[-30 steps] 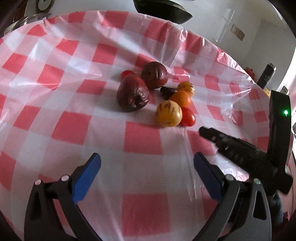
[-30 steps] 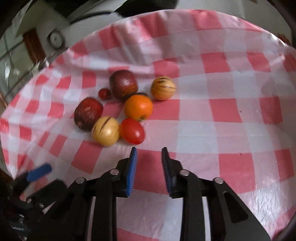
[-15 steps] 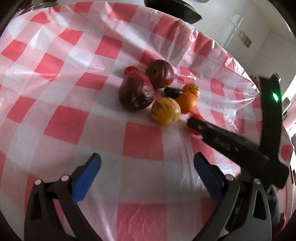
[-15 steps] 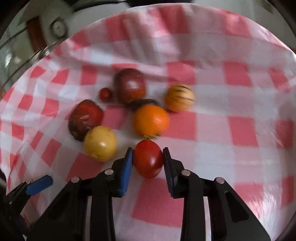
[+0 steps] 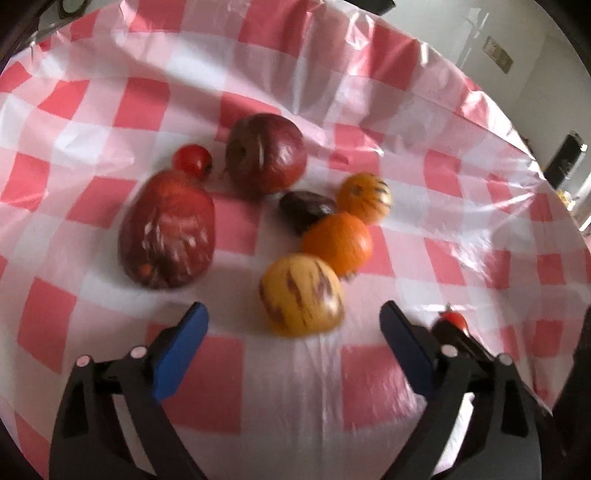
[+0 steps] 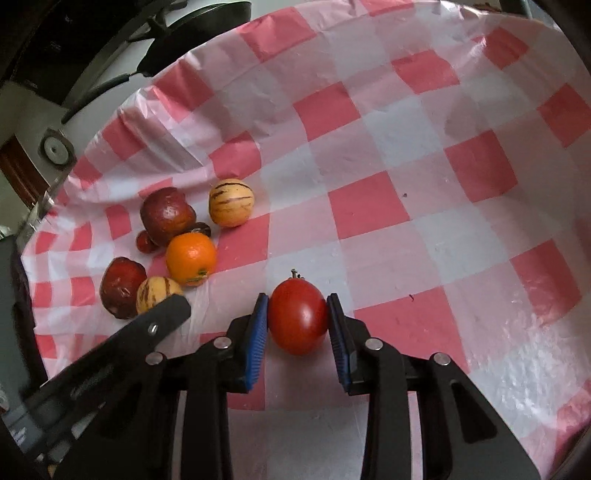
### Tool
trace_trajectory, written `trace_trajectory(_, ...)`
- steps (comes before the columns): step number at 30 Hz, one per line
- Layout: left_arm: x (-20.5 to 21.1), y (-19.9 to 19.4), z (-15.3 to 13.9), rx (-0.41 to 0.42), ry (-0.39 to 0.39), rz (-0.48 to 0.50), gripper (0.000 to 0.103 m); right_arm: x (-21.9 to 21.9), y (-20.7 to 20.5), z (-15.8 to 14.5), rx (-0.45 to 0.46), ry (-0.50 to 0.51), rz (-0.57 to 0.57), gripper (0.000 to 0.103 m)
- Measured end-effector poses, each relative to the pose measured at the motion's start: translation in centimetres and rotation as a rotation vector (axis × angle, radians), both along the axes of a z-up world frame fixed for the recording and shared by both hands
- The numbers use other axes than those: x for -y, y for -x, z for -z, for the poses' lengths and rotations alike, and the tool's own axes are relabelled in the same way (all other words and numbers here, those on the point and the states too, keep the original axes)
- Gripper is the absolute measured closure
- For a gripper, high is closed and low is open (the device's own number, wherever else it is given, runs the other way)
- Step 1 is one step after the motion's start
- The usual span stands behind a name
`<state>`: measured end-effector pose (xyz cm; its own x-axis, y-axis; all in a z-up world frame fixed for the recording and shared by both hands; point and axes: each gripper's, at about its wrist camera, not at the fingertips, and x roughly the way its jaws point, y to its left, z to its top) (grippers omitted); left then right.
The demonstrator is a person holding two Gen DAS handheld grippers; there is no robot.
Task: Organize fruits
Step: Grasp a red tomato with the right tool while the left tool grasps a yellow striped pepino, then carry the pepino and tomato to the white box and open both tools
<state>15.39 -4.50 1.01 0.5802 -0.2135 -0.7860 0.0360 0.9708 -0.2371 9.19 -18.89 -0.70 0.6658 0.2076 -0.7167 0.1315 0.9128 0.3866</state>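
Observation:
A pile of fruit lies on the red-checked tablecloth (image 5: 140,99). It includes a yellow striped fruit (image 5: 301,295), an orange (image 5: 338,243), a second striped fruit (image 5: 365,197), two dark red fruits (image 5: 168,232) (image 5: 266,151) and a small tomato (image 5: 192,160). My left gripper (image 5: 291,332) is closing, and the yellow striped fruit sits just ahead between its blue fingertips, untouched. My right gripper (image 6: 297,306) is shut on a red tomato (image 6: 298,325), to the right of the pile, whose orange (image 6: 190,258) is nearest it. The left gripper's finger (image 6: 166,314) shows beside the pile.
A black pan (image 6: 192,22) stands beyond the table's far edge. A dark bottle (image 5: 565,155) is off the table at the right. Open cloth (image 6: 443,184) spreads to the right of the pile. The cloth's edge is crumpled along the back.
The right gripper took the red tomato out of the pile and carried it to the right. The left gripper moved in on the yellow striped fruit and its jaws narrowed.

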Motion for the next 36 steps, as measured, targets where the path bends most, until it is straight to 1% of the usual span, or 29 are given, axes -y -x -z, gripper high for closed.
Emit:
trace_trajectory(1,0.0,-0.3,0.0,0.003,-0.012,-0.006,0.021,0.1,0.0,0.0,0.001,-0.001,-0.001,0.070)
trace_trajectory(2,0.1,-0.5,0.0,0.006,-0.027,-0.003,0.024,-0.1,0.0,0.0,0.004,0.002,-0.001,0.070)
trace_trajectory(4,0.2,-0.5,0.0,0.012,-0.049,0.018,0.045,-0.4,-0.1,-0.2,0.012,0.015,-0.014,0.070)
trace_trajectory(5,0.2,-0.3,0.0,0.015,-0.029,0.044,0.053,-0.6,-0.1,-0.2,0.014,0.020,-0.019,0.070)
trace_trajectory(6,0.2,-0.2,0.0,0.014,-0.017,0.048,0.057,-0.7,-0.1,-0.2,0.016,0.022,-0.024,0.070)
trace_trajectory(11,-0.4,1.9,0.2,0.051,-0.001,0.039,0.058,-0.5,-0.2,-0.2,0.017,0.004,-0.030,0.070)
trace_trajectory(14,-1.2,3.6,-0.3,0.078,0.017,0.039,0.058,-0.7,-0.2,-0.2,0.021,0.006,-0.038,0.070)
trace_trajectory(17,-2.9,6.5,-1.1,0.107,0.041,0.034,0.058,-0.8,-0.1,-0.3,0.026,0.010,-0.045,0.070)
trace_trajectory(19,-4.9,9.0,-1.6,0.125,0.055,0.008,0.058,-0.9,-0.1,-0.4,0.027,0.014,-0.046,0.070)
trace_trajectory(23,-8.6,12.6,-1.3,0.130,0.123,-0.050,0.058,-1.0,0.0,-0.5,0.034,0.023,-0.048,0.070)
trace_trajectory(24,-9.8,13.7,-1.3,0.140,0.154,-0.067,0.058,-1.1,0.1,-0.5,0.038,0.026,-0.049,0.070)
trace_trajectory(26,-11.5,15.6,-1.5,0.171,0.177,-0.096,0.058,-1.1,0.2,-0.6,0.047,0.031,-0.052,0.070)
trace_trajectory(28,-12.9,17.0,-1.7,0.203,0.215,-0.103,0.058,-1.3,0.2,-0.7,0.051,0.040,-0.054,0.070)
trace_trajectory(31,-14.3,17.8,-1.9,0.230,0.256,-0.123,0.058,-1.3,0.2,-0.7,0.054,0.047,-0.054,0.070)
trace_trajectory(33,-14.5,17.9,-1.9,0.235,0.269,-0.126,0.058,-1.3,0.2,-0.7,0.053,0.045,-0.054,0.070)
trace_trajectory(36,-14.1,17.8,-2.1,0.241,0.270,-0.104,0.058,-1.4,0.2,-0.8,0.062,0.050,-0.058,0.070)
